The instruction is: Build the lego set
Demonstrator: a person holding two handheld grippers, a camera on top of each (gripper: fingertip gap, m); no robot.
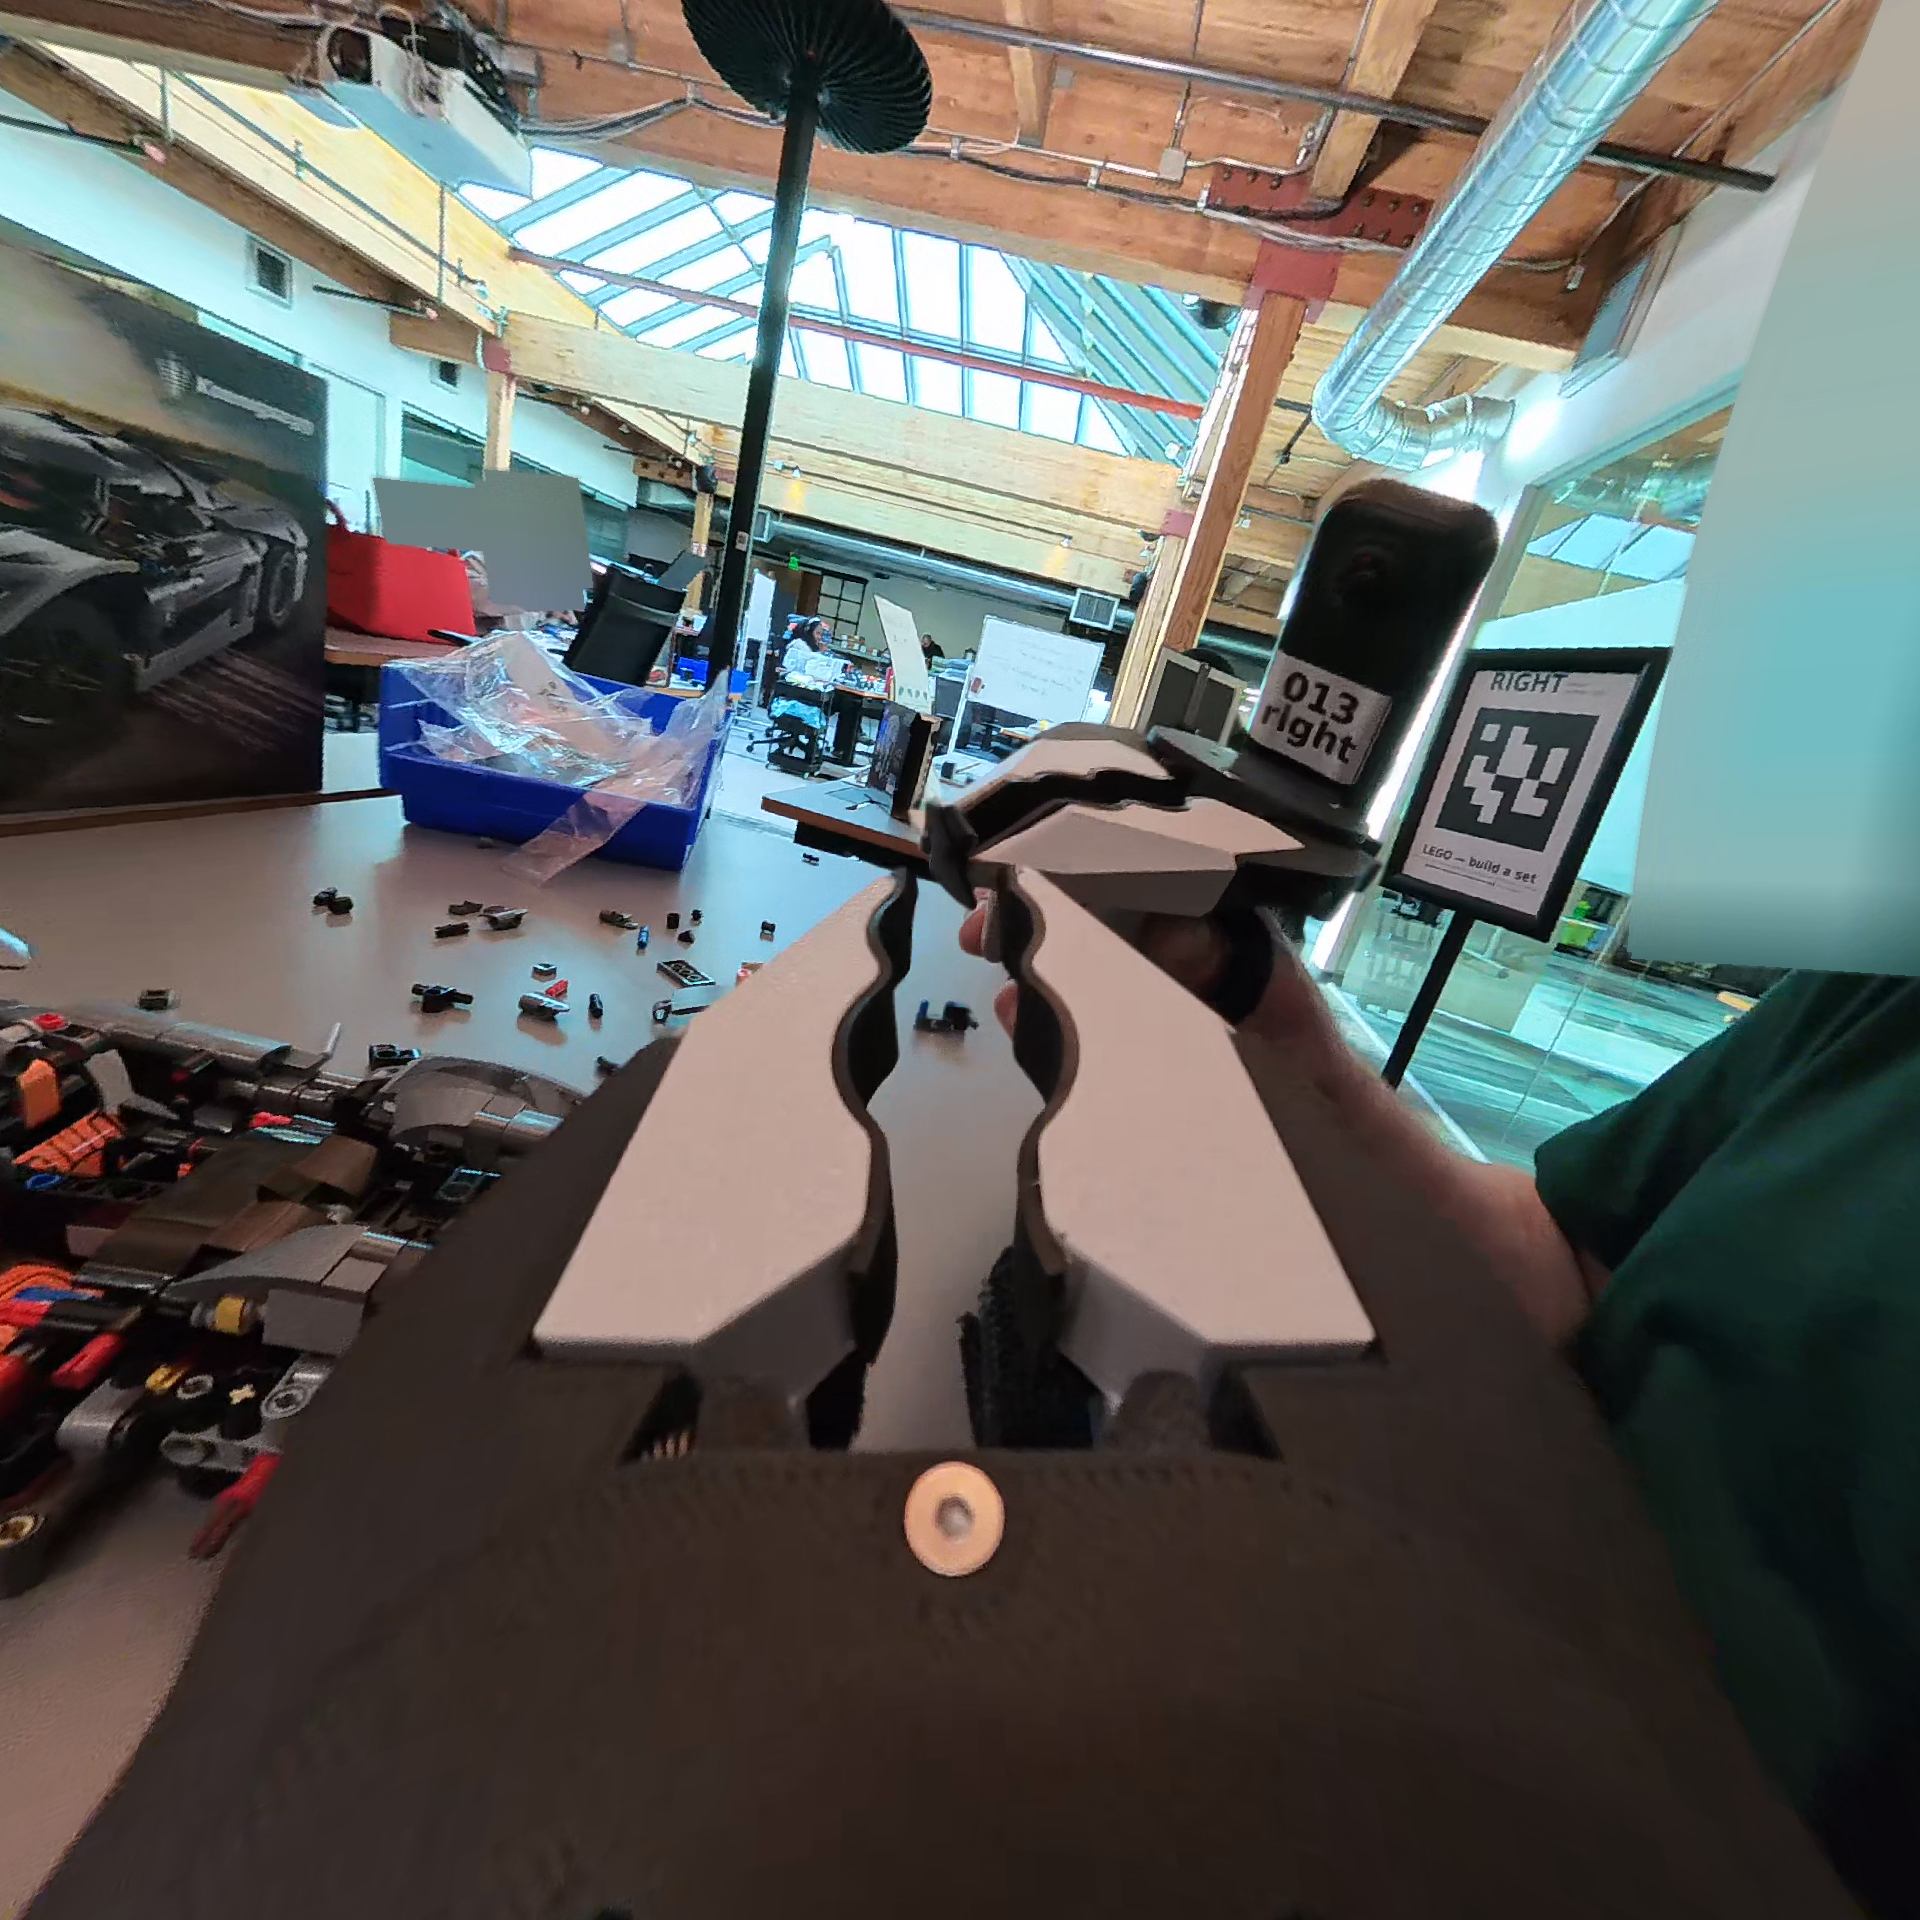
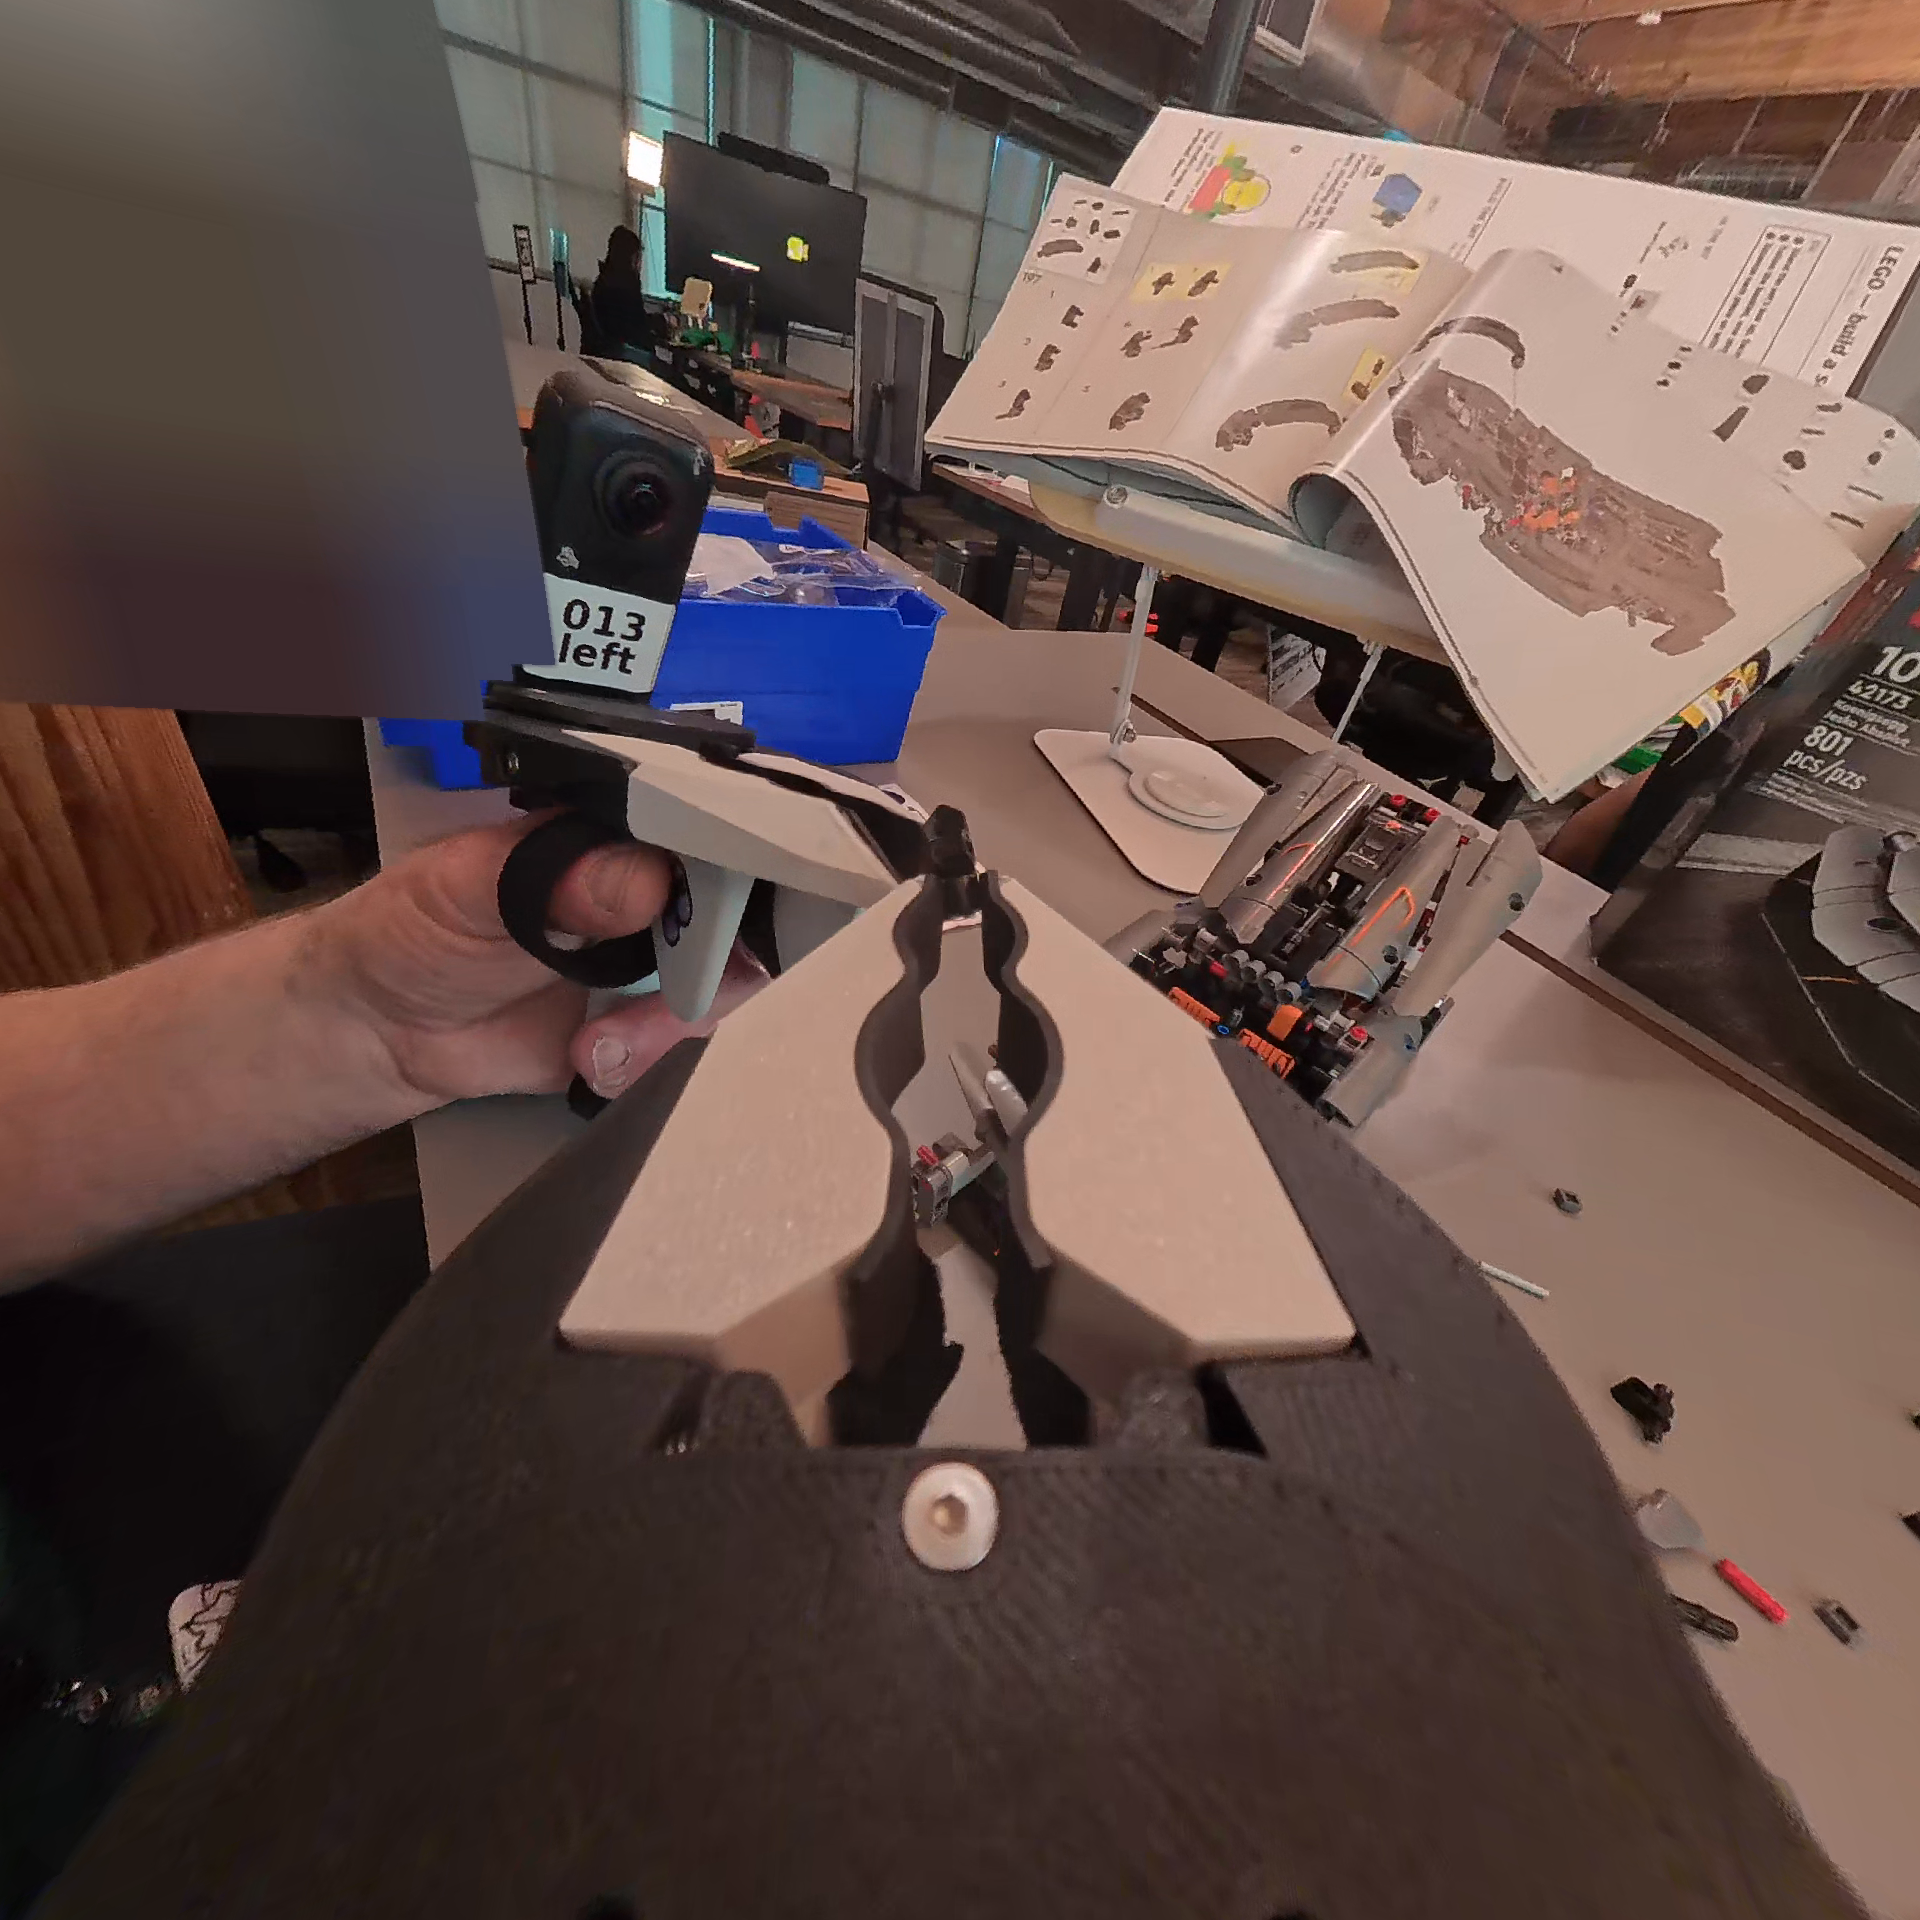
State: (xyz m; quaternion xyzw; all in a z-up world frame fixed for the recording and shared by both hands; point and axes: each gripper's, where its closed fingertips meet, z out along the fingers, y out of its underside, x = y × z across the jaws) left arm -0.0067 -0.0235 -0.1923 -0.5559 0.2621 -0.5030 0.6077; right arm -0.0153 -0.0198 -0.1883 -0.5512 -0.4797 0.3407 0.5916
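My left gripper [image 1: 956, 883] and my right gripper [image 2: 956, 883] meet tip to tip above the table. Both close on one small black Lego piece [image 1: 948, 844], which also shows in the right wrist view [image 2: 948, 836]. In the left wrist view the right gripper [image 1: 951, 831] comes in from the right. In the right wrist view the left gripper [image 2: 928, 829] comes in from the left, held by a hand [image 2: 468, 966]. The partly built grey, black and orange Lego car [image 1: 208, 1195] lies on the table at the left, also seen in the right wrist view [image 2: 1340, 935].
Several loose small pieces [image 1: 540, 977] are scattered on the grey table [image 1: 260, 935]. A blue bin [image 1: 540, 805] holds clear plastic bags. An open instruction booklet [image 2: 1351, 416] rests on a white stand. The set's box [image 2: 1787, 894] and a sign on a pole [image 1: 1527, 779] stand nearby. The tips of both grippers are at nearly the same place.
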